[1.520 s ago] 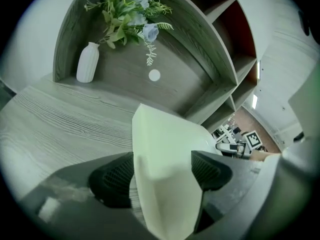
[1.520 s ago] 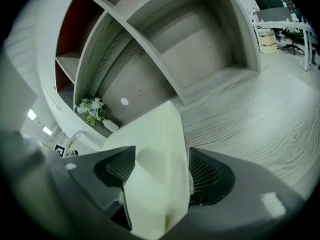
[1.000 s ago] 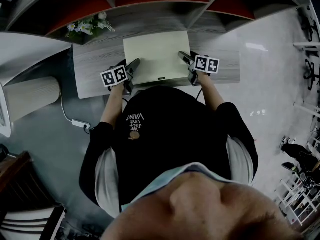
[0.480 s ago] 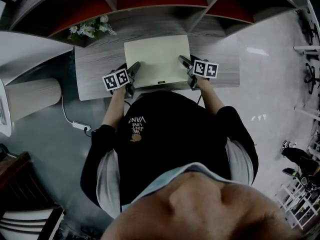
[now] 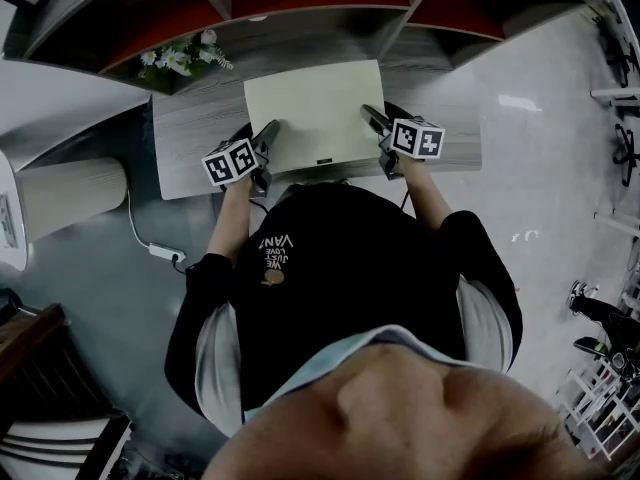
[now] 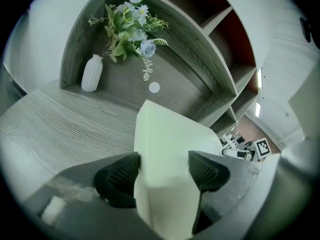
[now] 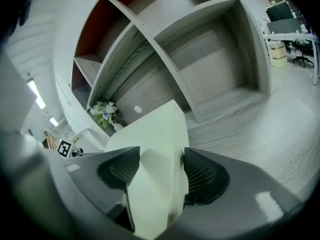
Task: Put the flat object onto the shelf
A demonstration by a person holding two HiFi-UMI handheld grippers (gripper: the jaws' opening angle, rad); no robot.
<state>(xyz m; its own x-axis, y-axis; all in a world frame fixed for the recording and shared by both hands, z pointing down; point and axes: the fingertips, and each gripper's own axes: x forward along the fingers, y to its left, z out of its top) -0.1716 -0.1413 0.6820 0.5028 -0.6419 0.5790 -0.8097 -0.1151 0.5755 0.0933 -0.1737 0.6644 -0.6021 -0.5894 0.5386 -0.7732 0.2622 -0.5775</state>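
The flat object is a pale cream slab lying on the grey wooden desk below the shelf. My left gripper sits at its near left edge and my right gripper at its near right edge. In the left gripper view the slab fills the gap of the left gripper, both pads against it. In the right gripper view the right gripper is closing on the slab, with its pads touching both faces.
A white vase with flowers stands at the desk's back left, under the shelf. Open shelf compartments rise behind the desk. A cable and power strip lie on the floor at the left, near a beige cylinder.
Both grippers have stayed at the slab's near corners. The slab has shifted slightly, and its left side now sits a touch farther left.
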